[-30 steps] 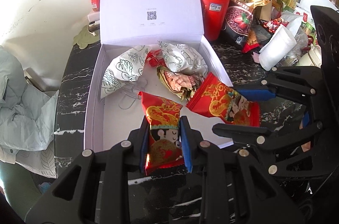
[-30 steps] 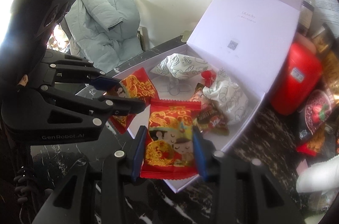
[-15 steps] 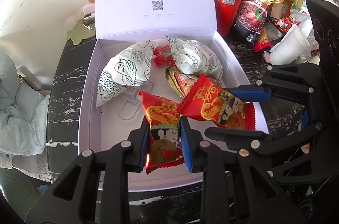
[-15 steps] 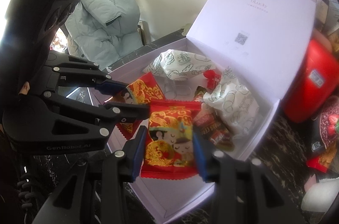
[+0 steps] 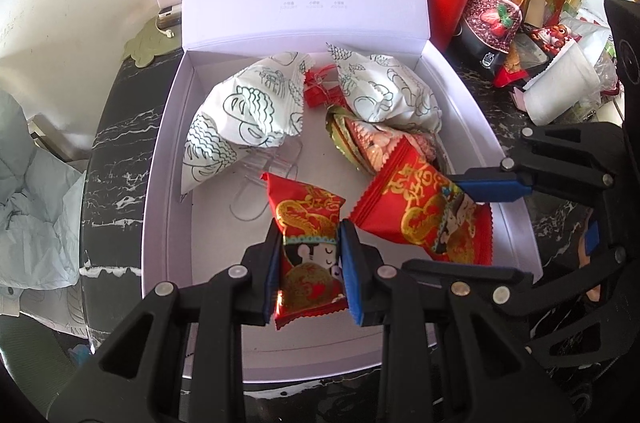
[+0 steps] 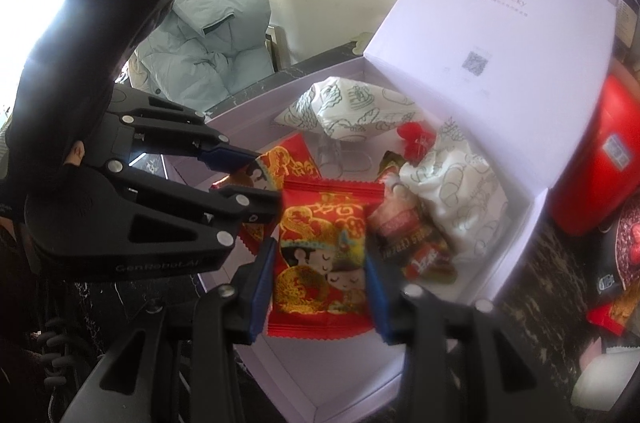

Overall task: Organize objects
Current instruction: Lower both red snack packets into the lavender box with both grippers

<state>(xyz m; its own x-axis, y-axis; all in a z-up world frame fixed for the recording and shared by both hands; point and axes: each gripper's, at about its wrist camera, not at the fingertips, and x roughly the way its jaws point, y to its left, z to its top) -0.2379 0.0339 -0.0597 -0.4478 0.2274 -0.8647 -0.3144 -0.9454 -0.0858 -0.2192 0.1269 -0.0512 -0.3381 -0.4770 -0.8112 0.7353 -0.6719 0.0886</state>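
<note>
both hand-held grippers, left (image 5: 310,265) and right (image 6: 320,281), pinched a red packet (image 5: 310,255) each over the white box (image 5: 160,183); i judged best to lower, then release into bare floor.

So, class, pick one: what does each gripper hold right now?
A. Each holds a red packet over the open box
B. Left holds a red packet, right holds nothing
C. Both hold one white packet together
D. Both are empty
A: the left gripper is shut on one red packet and the right gripper on another red packet, both above the open white box.
</note>
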